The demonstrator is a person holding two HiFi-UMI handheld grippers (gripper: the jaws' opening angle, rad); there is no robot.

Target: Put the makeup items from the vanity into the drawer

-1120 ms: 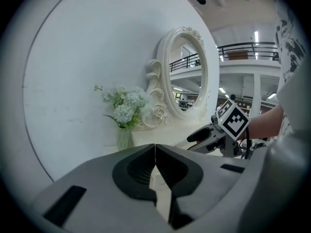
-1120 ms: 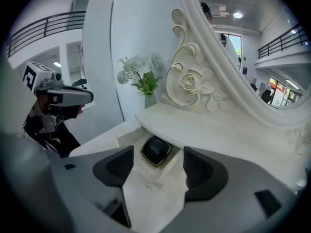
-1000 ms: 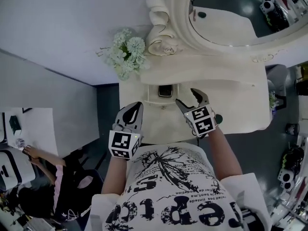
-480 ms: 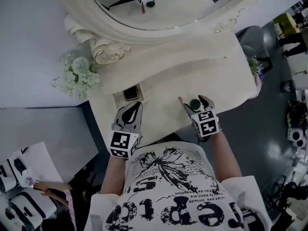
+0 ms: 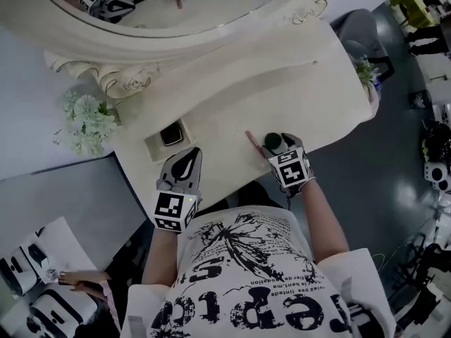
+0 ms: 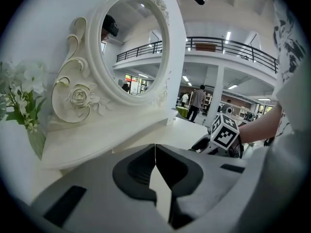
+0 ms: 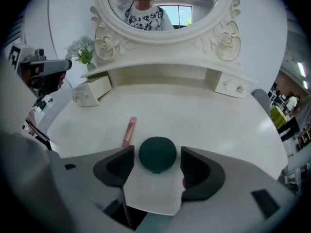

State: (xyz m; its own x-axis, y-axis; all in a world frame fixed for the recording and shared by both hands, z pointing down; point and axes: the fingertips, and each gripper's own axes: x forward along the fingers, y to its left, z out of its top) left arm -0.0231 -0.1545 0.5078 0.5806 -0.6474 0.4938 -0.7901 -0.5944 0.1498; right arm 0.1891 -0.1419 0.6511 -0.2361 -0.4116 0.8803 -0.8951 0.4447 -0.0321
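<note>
A dark green round makeup item [image 7: 157, 154] lies on the white vanity top [image 7: 194, 115], between the jaws of my right gripper [image 7: 156, 152], which is open with a gap on each side. A pink tube [image 7: 129, 130] lies just to its left. In the head view the green item [image 5: 272, 141] and pink tube [image 5: 251, 140] sit near the front edge by the right gripper [image 5: 281, 146]. A small open drawer [image 5: 165, 138] holds something dark. My left gripper [image 5: 187, 156] hangs just in front of it, shut and empty [image 6: 155, 149].
An oval mirror [image 7: 163, 6] in an ornate white frame rises behind the vanity. White flowers [image 5: 83, 122] stand at the left end. A second small drawer [image 7: 232, 86] at the right is closed. Beyond the table's front and right edges is dark floor [image 5: 380, 160].
The head view has swung, so the vanity sits more tilted in the frame. My right gripper moved away from the open drawer to the green item and now straddles it. The left gripper stayed shut.
</note>
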